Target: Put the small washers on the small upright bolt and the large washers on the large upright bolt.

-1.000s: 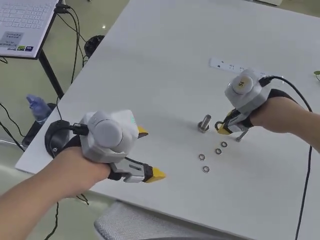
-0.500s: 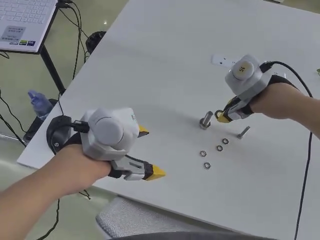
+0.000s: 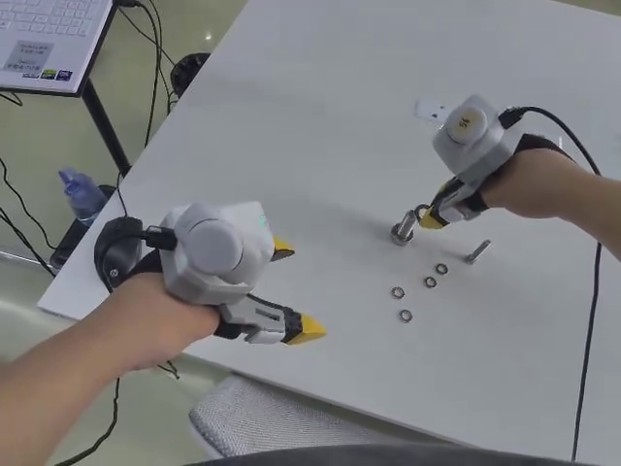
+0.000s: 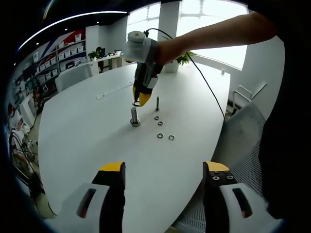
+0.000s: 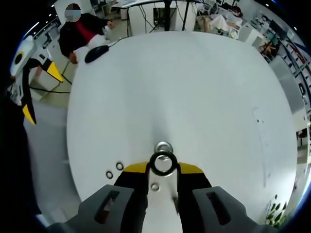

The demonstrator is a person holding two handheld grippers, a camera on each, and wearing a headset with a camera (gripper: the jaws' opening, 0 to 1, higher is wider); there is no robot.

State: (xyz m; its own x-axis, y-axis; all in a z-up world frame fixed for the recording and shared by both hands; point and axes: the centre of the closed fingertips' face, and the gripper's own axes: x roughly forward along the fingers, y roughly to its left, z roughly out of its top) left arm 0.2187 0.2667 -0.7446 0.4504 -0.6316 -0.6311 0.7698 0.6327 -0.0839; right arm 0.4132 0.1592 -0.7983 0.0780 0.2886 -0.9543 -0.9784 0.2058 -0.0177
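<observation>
Head view: the right gripper (image 3: 427, 216) is clamped on one held washer (image 3: 421, 212), just above and beside the top of the big bolt (image 3: 401, 231); as I judge it, the ring could catch on the bolt's rim and skid off, or tip the bolt over, if it goes down tilted or off-centre; the small bolt (image 3: 476, 252) stands near, close enough for a careless jaw to knock it; four loose washers (image 3: 406, 316) lie on the table (image 3: 320, 116) near both bolts; the left gripper (image 3: 291, 291) hangs well apart at the near edge, jaws spread, holding nothing. Left gripper view: its own jaws are wide apart and empty; the right gripper (image 4: 140, 101) dangles the held washer (image 4: 136, 103) above the big bolt (image 4: 134, 118); the count is two bolts, both upright, the small bolt (image 4: 157, 103) being the thinner; four loose washers (image 4: 159, 135) plus the held one make five; their sizes are too small to tell apart, so a ring on the wrong bolt is a fair risk. Right gripper view: the held washer (image 5: 163, 163) sits pinched between the yellow tips, with the big bolt (image 5: 164, 146) just beyond it and not quite lined up; let go here, it would likely drop beside the bolt; three loose washers (image 5: 119, 166) show on the table (image 5: 194, 87).
</observation>
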